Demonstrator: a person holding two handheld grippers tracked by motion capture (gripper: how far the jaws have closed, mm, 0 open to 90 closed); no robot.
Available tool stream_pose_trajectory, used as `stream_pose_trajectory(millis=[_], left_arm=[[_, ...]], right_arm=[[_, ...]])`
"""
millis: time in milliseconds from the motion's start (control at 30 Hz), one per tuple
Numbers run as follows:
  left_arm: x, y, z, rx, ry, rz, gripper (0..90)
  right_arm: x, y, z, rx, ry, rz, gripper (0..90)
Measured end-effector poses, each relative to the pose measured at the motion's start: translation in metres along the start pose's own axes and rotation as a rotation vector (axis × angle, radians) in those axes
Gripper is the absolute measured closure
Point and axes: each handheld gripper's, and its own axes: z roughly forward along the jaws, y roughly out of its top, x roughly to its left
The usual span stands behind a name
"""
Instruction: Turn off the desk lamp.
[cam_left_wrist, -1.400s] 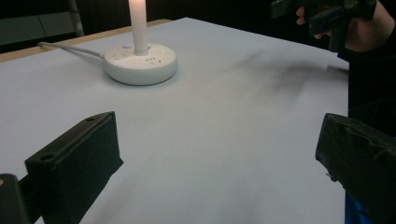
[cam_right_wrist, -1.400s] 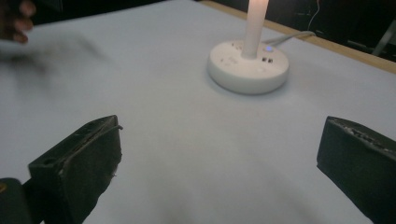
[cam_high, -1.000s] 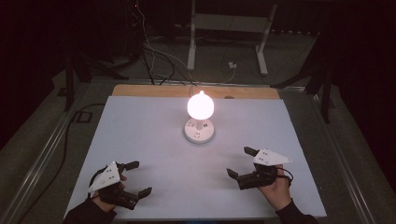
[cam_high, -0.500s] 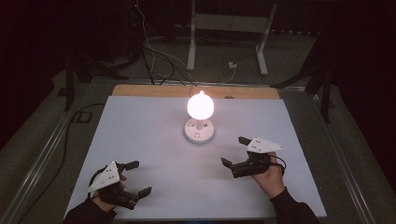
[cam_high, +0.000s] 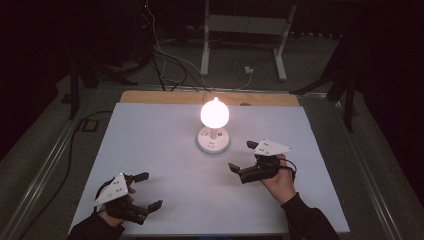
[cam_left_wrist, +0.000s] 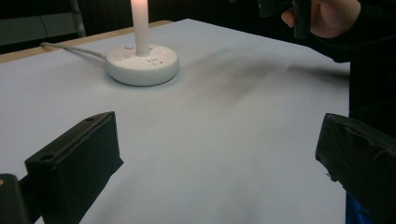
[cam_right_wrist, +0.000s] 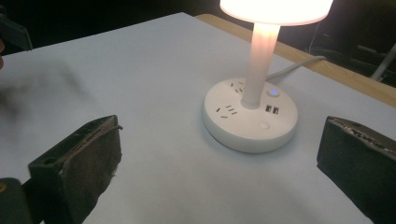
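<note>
Right gripper (cam_high: 243, 157) wide open, empty, near lit lamp (cam_high: 214, 113). Your left gripper (cam_high: 145, 190) likewise. Shade likely fragile, warm; take the stiff stem (cam_right_wrist: 258, 70), base (cam_right_wrist: 251, 122) looks weighty.

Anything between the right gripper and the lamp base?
Nothing visible. The right gripper is open and points at the lamp, with bare white table between its fingers and the base. The lamp's cord runs off the far side.

The right gripper (cam_right_wrist: 219, 163) hangs wide open just short of the lit lamp (cam_right_wrist: 252, 105), near the table's (cam_right_wrist: 116, 70) far wooden edge.
</note>
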Motion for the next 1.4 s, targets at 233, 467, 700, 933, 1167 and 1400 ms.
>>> stream_pose_trajectory(millis=[233, 467, 700, 933, 1167, 1400], left_arm=[[0.0, 0.0, 0.0, -0.003, -0.001, -0.002, 0.5], [0.0, 0.0, -0.001, -0.004, -0.001, -0.003, 0.5], [0.0, 0.0, -0.001, -0.003, 0.001, -0.003, 0.5], [0.0, 0.0, -0.001, -0.002, 0.0, -0.004, 0.5], [0.0, 0.0, 0.0, -0.003, -0.002, -0.003, 0.5], [0.0, 0.0, -0.001, -0.004, -0.002, -0.008, 0.5]], right_arm=[[-0.006, 0.004, 0.016, 0.013, -0.01, 0.003, 0.0], [-0.011, 0.007, 0.029, 0.022, -0.023, -0.002, 0.0], [-0.018, 0.008, 0.043, 0.028, -0.041, 0.017, 0.0], [-0.026, 0.007, 0.054, 0.031, -0.09, 0.05, 1.9], [-0.028, 0.008, 0.061, 0.042, -0.122, 0.075, 20.3], [-0.028, 0.011, 0.074, 0.064, -0.179, 0.081, 47.9]])
